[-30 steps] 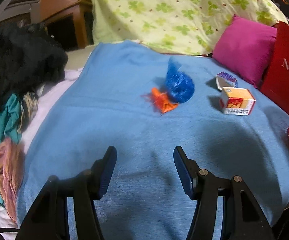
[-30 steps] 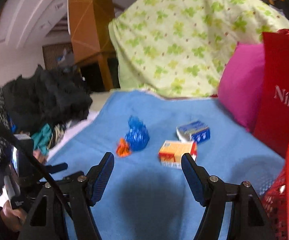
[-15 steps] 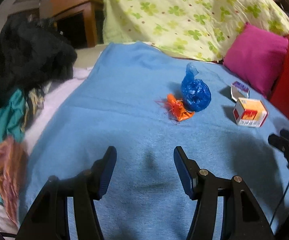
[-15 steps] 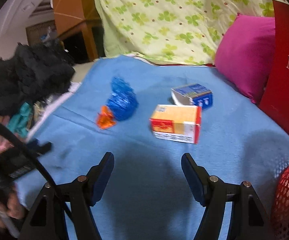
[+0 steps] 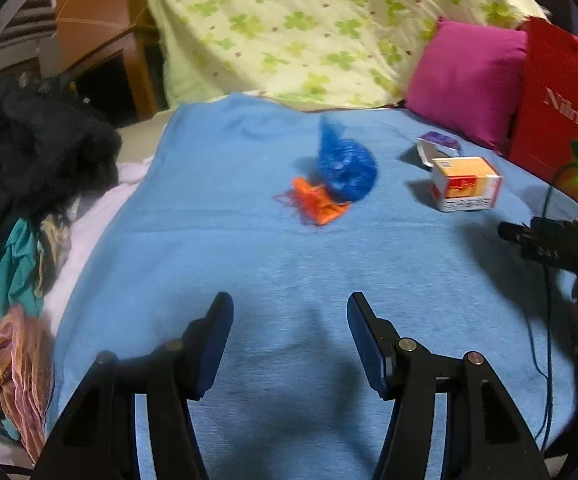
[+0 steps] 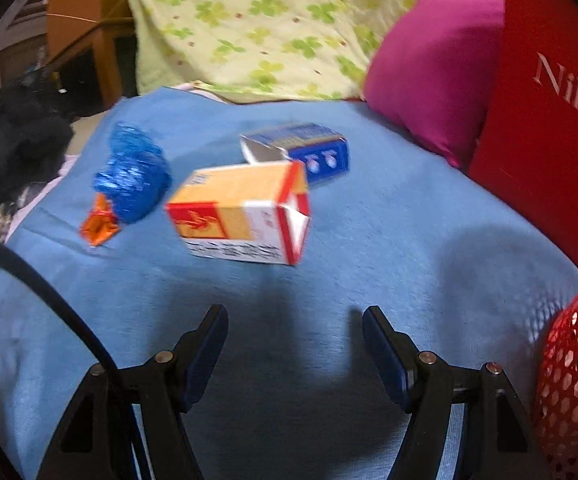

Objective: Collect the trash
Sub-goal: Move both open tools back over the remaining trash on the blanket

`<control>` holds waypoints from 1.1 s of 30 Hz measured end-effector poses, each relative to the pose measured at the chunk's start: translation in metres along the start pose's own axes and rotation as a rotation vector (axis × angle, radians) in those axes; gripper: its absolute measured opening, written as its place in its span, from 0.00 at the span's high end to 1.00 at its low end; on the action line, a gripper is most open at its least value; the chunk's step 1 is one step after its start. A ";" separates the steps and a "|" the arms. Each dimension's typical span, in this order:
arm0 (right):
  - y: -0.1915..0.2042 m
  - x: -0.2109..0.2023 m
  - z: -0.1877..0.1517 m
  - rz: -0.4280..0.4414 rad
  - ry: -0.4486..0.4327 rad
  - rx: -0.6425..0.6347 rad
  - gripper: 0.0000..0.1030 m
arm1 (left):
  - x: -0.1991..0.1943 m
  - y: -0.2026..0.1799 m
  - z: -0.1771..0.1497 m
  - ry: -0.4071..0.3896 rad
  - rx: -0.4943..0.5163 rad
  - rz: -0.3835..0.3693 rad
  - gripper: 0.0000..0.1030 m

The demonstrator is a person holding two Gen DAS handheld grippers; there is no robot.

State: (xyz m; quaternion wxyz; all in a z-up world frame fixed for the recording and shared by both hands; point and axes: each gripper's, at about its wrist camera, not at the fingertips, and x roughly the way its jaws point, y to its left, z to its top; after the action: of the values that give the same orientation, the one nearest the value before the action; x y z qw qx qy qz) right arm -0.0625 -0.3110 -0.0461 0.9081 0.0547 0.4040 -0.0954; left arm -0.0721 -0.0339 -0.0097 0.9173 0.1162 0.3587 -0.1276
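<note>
Four pieces of trash lie on a blue blanket (image 5: 217, 240). A crumpled blue plastic bag (image 5: 347, 168) (image 6: 131, 178) rests against an orange wrapper (image 5: 317, 204) (image 6: 99, 228). Right of them sit an orange, red and white carton (image 5: 465, 184) (image 6: 245, 212) and, behind it, a small blue box (image 5: 439, 144) (image 6: 305, 150) with an open flap. My left gripper (image 5: 289, 312) is open and empty over the blanket, well short of the wrapper. My right gripper (image 6: 295, 324) is open and empty, close in front of the carton. A red mesh basket (image 6: 573, 364) stands at the right edge.
A pink cushion (image 5: 465, 84) and a red paper bag (image 5: 565, 96) stand at the back right, a green-leafed quilt (image 5: 301, 28) behind. Piled clothes (image 5: 21, 184) line the blanket's left side. The right-hand device and its cable (image 5: 545, 300) show at the right of the left wrist view.
The right gripper has come down and forward, so the carton and blue box are much nearer. The right-hand device has entered the left wrist view. The left gripper has rolled slightly and stays open.
</note>
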 end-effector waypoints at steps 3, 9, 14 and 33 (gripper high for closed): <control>-0.021 0.000 0.000 -0.032 0.005 0.076 0.29 | -0.003 -0.011 0.000 -0.013 0.024 -0.021 0.42; -0.041 -0.004 -0.002 -0.115 0.025 0.133 0.29 | -0.011 -0.022 -0.001 -0.021 0.037 -0.061 0.42; -0.050 -0.008 0.000 -0.181 0.038 0.171 0.29 | -0.024 -0.013 -0.005 -0.032 -0.010 -0.117 0.41; 0.003 0.004 0.018 -0.208 0.085 0.115 0.29 | -0.031 -0.005 -0.004 -0.055 -0.007 -0.140 0.41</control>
State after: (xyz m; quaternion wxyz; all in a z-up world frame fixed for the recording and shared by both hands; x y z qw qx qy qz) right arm -0.0465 -0.3118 -0.0372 0.8708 0.0686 0.4394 -0.2096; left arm -0.0983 -0.0325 0.0084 0.9161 0.0838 0.3410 -0.1935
